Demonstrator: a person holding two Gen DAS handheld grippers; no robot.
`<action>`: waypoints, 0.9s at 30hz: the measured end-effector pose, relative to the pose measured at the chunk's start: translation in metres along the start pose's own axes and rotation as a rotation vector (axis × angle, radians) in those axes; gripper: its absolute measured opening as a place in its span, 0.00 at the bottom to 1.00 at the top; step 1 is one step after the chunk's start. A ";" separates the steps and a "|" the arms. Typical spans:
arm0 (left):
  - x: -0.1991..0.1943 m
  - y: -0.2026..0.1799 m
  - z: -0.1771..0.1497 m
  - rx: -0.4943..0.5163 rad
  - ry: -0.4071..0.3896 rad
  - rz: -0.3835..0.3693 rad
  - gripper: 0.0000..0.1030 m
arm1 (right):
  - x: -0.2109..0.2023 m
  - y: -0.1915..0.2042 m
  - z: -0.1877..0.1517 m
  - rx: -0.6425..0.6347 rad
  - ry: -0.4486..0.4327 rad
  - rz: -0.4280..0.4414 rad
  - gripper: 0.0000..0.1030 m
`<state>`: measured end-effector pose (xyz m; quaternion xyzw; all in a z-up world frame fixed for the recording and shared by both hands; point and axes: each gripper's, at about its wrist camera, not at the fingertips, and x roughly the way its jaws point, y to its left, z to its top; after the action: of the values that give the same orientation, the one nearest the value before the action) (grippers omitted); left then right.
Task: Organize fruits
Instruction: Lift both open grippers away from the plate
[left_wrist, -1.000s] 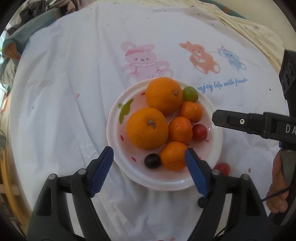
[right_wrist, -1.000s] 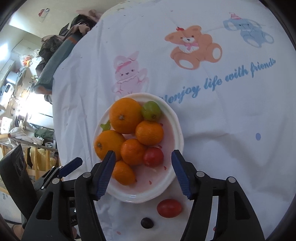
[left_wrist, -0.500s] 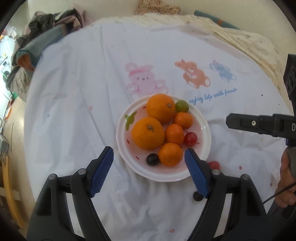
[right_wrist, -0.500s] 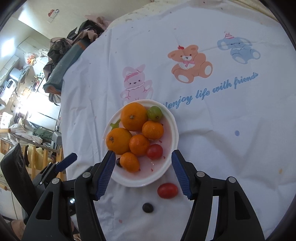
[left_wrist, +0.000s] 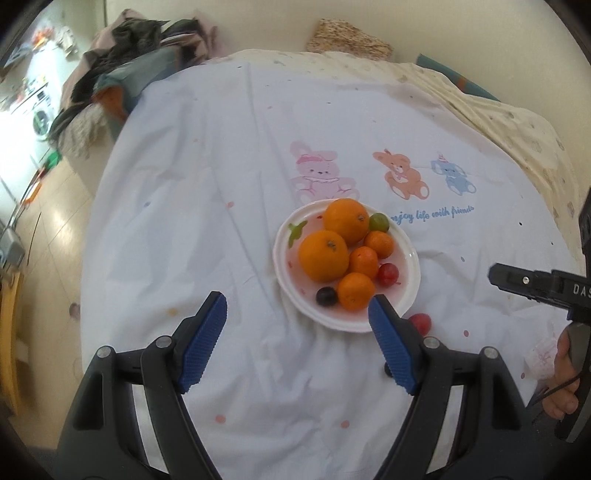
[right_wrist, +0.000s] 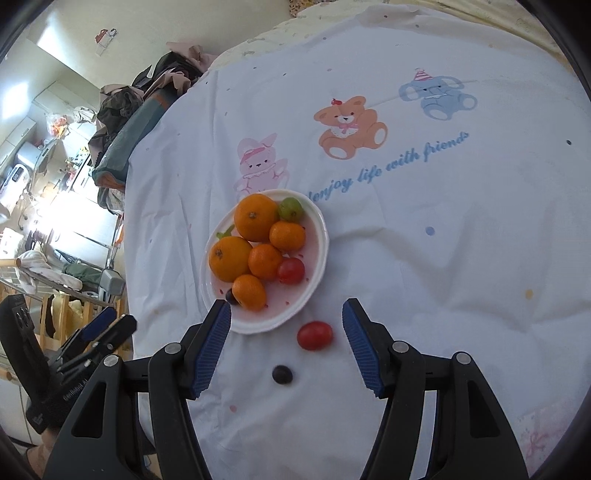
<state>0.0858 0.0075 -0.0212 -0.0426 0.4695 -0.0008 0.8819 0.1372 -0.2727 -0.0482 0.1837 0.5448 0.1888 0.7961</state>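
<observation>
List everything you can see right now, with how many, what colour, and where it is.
plate: one, white, middle of the cloth
large oranges: two, orange, far left side of the plate
small mandarins: three, orange, in a row down the plate's middle
green fruit: one, green, plate's far edge
cherry tomatoes: two, red, one on the plate, one on the cloth just off the near rim
dark grapes: two, dark purple, one on the plate, one on the cloth
tablecloth: one, white with cartoon animals
clothes pile: mixed colours, beyond the cloth
left gripper: black, blue pads, jaws open
right gripper: black, blue pads, jaws open
</observation>
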 end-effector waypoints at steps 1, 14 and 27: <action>-0.002 0.002 -0.003 -0.008 0.001 0.006 0.74 | -0.002 -0.001 -0.003 0.000 -0.001 -0.004 0.64; 0.001 0.003 -0.029 -0.026 0.057 0.051 0.74 | 0.000 -0.038 -0.024 0.133 0.045 -0.058 0.64; 0.020 0.000 -0.034 -0.029 0.147 0.047 0.74 | 0.085 -0.023 -0.020 0.060 0.240 -0.114 0.58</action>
<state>0.0691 0.0045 -0.0565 -0.0441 0.5339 0.0237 0.8440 0.1492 -0.2480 -0.1337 0.1521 0.6510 0.1476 0.7289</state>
